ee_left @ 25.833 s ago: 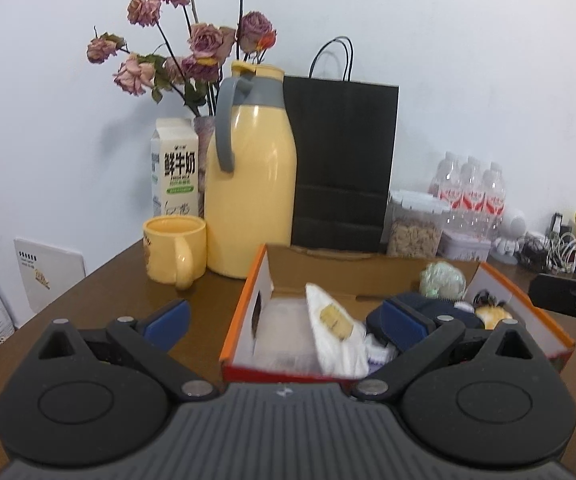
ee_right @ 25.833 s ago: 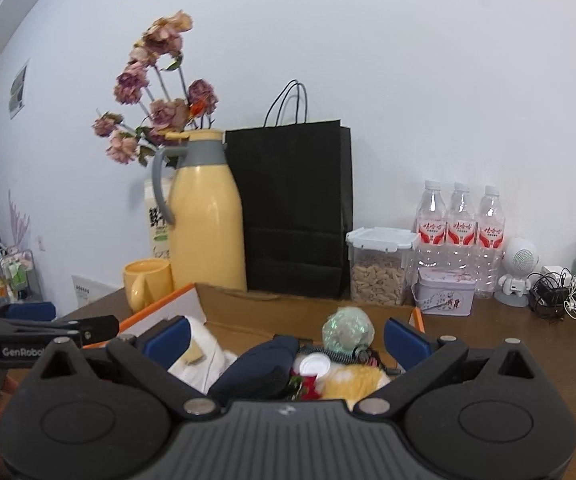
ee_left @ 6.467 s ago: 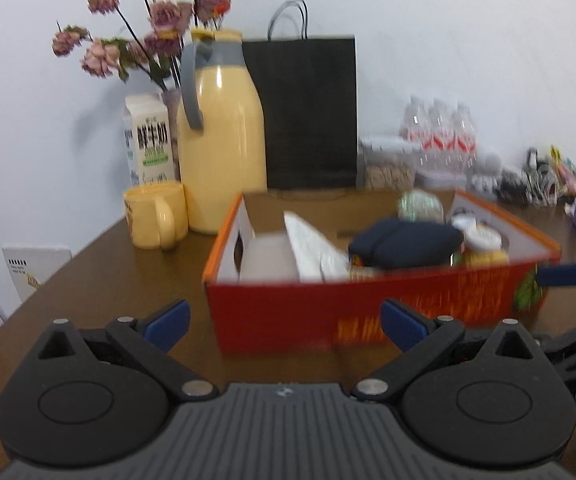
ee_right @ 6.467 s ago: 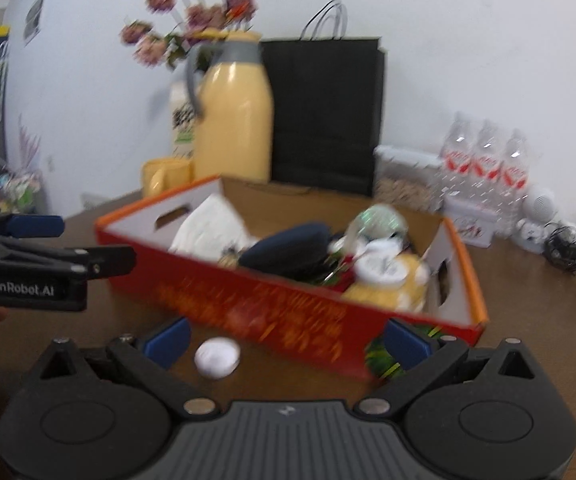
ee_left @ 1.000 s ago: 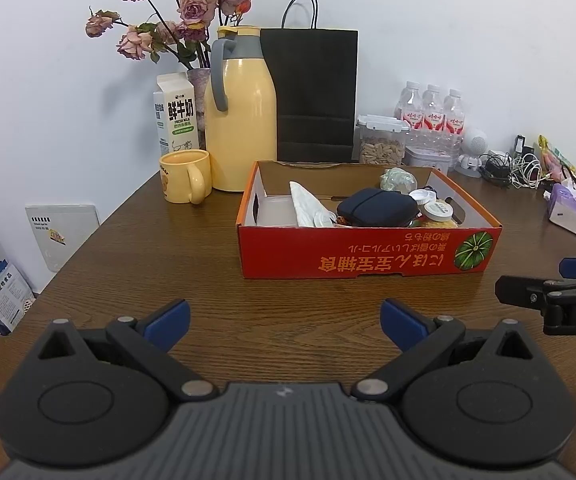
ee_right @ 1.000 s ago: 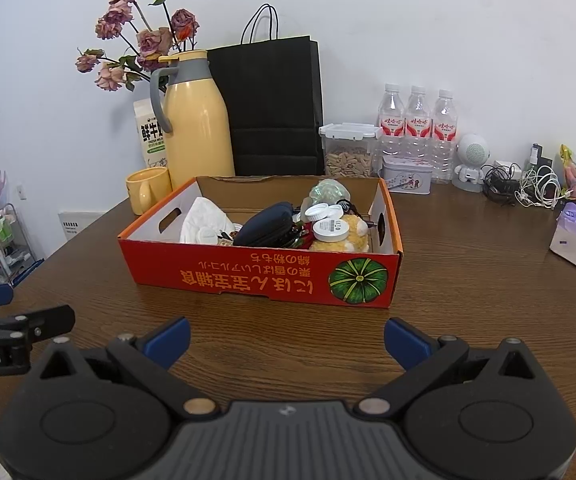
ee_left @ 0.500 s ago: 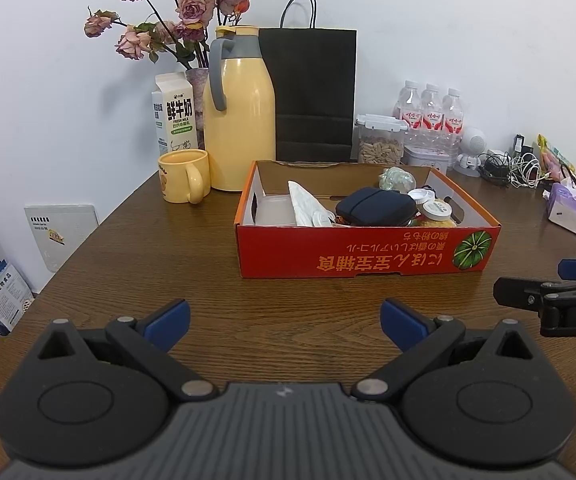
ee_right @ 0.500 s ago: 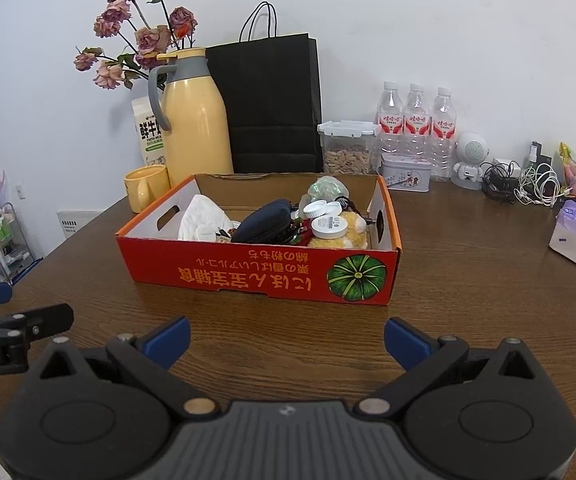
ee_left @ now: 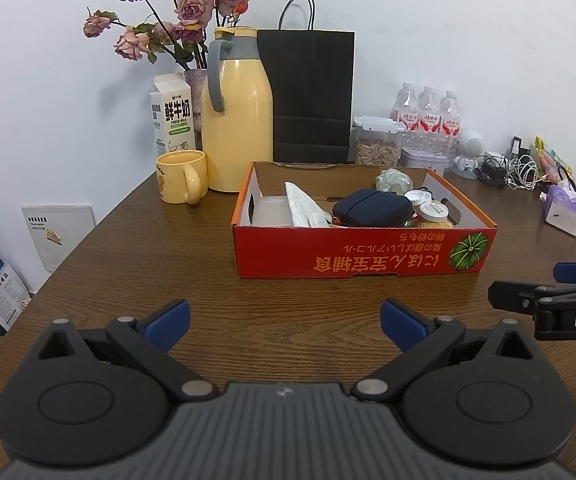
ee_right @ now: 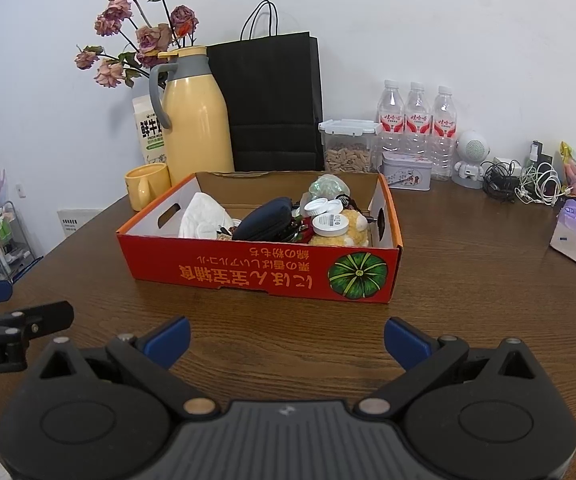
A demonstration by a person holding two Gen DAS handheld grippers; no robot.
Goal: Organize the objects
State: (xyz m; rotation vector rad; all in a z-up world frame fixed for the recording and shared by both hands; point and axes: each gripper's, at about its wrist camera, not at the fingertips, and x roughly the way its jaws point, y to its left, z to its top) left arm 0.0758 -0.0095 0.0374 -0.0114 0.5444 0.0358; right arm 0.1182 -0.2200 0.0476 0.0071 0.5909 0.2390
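Both tongs, left gripper (ee_left: pixel 283 314) and right gripper (ee_right: pixel 285 336), hang released at frame bottom; I'd grip the light, crushable cardboard box (ee_right: pixel 259 270) by its side cutouts.

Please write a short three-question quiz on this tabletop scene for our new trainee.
1. True or false: both grippers, left gripper and right gripper, have open, empty jaws.
2. What stands directly left of the yellow thermos on the table: A) the yellow mug, B) the water bottles, C) the tissue pack?
3. Fill in: the dark blue case lies inside the ____.

Key: 1 true; 2 A; 3 red cardboard box.
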